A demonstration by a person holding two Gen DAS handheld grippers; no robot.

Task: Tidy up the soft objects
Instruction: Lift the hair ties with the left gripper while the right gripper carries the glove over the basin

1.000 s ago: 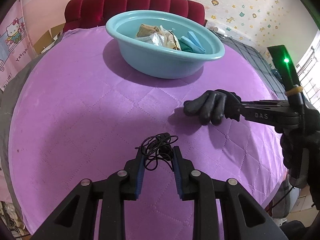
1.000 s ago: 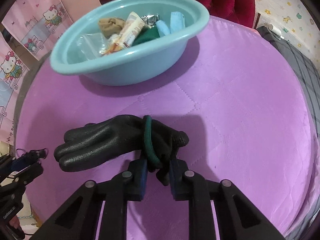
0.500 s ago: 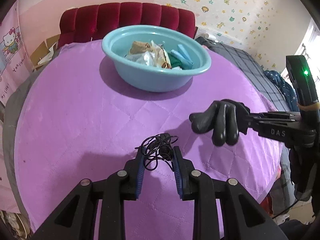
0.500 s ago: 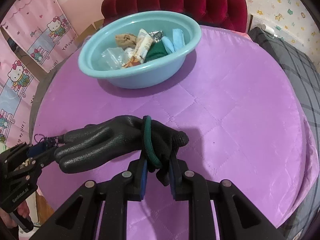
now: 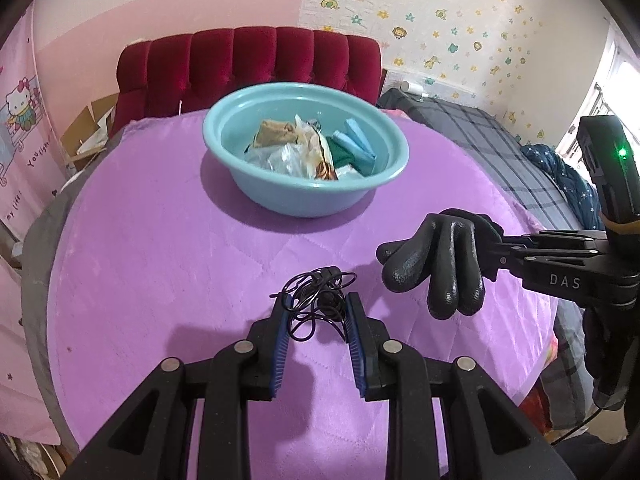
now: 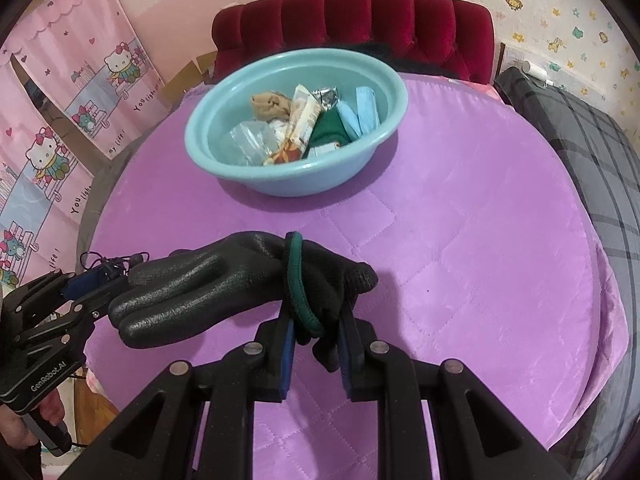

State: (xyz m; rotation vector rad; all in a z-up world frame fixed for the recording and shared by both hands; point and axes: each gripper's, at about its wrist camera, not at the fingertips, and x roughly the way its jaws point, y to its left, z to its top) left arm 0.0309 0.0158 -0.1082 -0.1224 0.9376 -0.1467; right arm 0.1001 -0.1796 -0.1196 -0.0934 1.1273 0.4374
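Note:
My left gripper (image 5: 317,309) is shut on a tangle of thin black cable (image 5: 316,298) and holds it above the purple quilted table (image 5: 160,248). My right gripper (image 6: 316,322) is shut on the cuff of a black rubber glove (image 6: 208,284) with a green rim, held above the table; the glove also shows in the left wrist view (image 5: 440,264). A light blue basin (image 5: 306,196) stands at the far side, holding a tan sock, plastic wrappers, a green cloth and blue masks. The basin also shows in the right wrist view (image 6: 296,180).
A red tufted headboard (image 5: 248,64) stands behind the table. A dark plaid bed (image 5: 500,148) lies to the right. Pink Hello Kitty curtains (image 6: 52,128) hang on the left. Cardboard boxes (image 5: 88,128) sit at the back left.
Both grippers have risen and drawn back from the basin with their loads, so the basin looks smaller and farther. The glove now hangs clear above the table.

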